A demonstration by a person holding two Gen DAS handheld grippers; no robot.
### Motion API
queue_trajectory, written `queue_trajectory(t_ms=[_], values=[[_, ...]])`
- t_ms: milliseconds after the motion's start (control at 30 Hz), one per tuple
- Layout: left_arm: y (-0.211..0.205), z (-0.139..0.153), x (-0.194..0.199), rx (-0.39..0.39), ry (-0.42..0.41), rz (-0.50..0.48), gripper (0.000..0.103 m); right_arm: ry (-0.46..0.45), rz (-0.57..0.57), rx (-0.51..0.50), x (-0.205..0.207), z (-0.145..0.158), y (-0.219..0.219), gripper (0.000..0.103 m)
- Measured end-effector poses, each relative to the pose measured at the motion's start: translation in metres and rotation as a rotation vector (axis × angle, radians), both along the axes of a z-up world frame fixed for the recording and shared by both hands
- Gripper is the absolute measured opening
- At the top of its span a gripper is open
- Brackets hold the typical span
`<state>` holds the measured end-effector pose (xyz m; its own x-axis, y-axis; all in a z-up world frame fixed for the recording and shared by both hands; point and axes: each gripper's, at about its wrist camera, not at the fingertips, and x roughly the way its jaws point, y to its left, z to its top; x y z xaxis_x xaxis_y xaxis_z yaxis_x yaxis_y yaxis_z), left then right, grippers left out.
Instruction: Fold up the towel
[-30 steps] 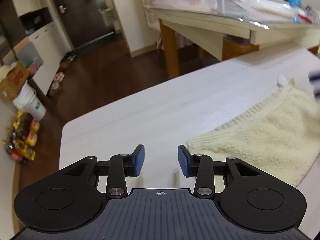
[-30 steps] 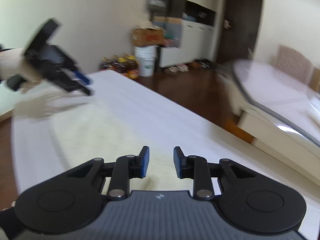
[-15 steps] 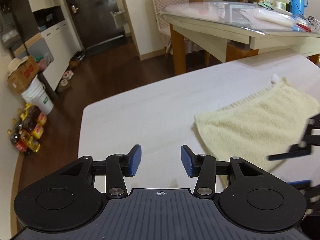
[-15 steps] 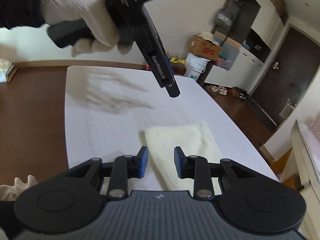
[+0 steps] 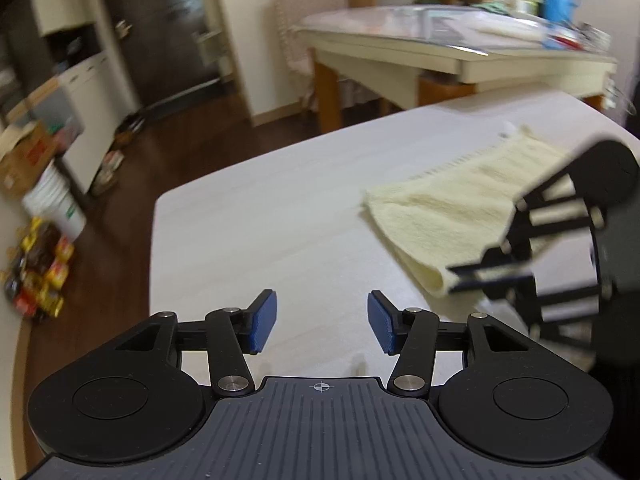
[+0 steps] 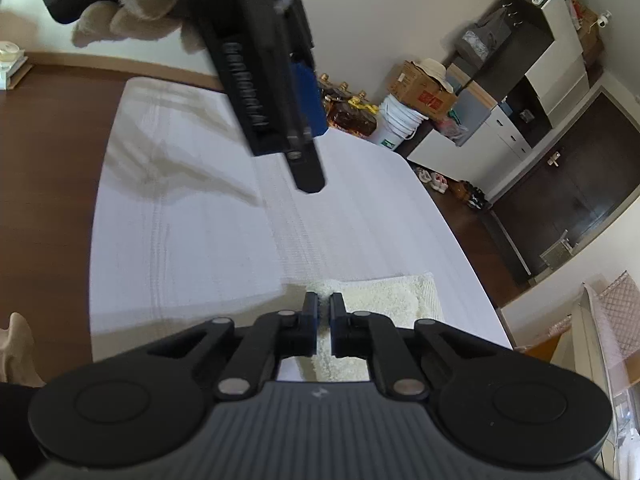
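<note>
We hold the left gripper (image 5: 322,322) wide apart above the white table (image 5: 248,220) with nothing between its blue pads (image 5: 264,320). The cream towel (image 5: 452,208) lies folded on the table at about two o'clock from it. Our right gripper (image 6: 323,312) is pinched nearly closed on the towel's near corner, with terry cloth showing in the narrow gap between its pads.

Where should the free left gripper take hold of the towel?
Best guess: the towel's near left corner, approached low from the bare table side. The edge there lies flat and exposed. The right gripper already pinches the neighbouring corner; the left gripper is open above the table.
</note>
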<state>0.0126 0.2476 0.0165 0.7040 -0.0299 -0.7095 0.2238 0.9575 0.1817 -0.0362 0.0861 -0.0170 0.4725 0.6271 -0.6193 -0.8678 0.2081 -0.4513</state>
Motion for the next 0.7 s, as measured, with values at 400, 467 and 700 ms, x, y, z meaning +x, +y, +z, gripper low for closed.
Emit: queue_trajectory(t_ms=[400,467,700], values=[[-0.099,-0.027,-0.047,0.240,-0.118,-0.408,0.055,0.348,0.003,0.220,-0.005,0.069,-0.125,0.006],[-0.114,-0.029,-0.052,0.266,-0.141,-0.479,0.055,0.368,0.013,0.215,-0.010,0.074,-0.142,0.006],[-0.149,-0.036,-0.070,0.367,-0.105,-0.713,0.008,0.396,0.036,0.206,-0.015,0.074,-0.175,0.006]])
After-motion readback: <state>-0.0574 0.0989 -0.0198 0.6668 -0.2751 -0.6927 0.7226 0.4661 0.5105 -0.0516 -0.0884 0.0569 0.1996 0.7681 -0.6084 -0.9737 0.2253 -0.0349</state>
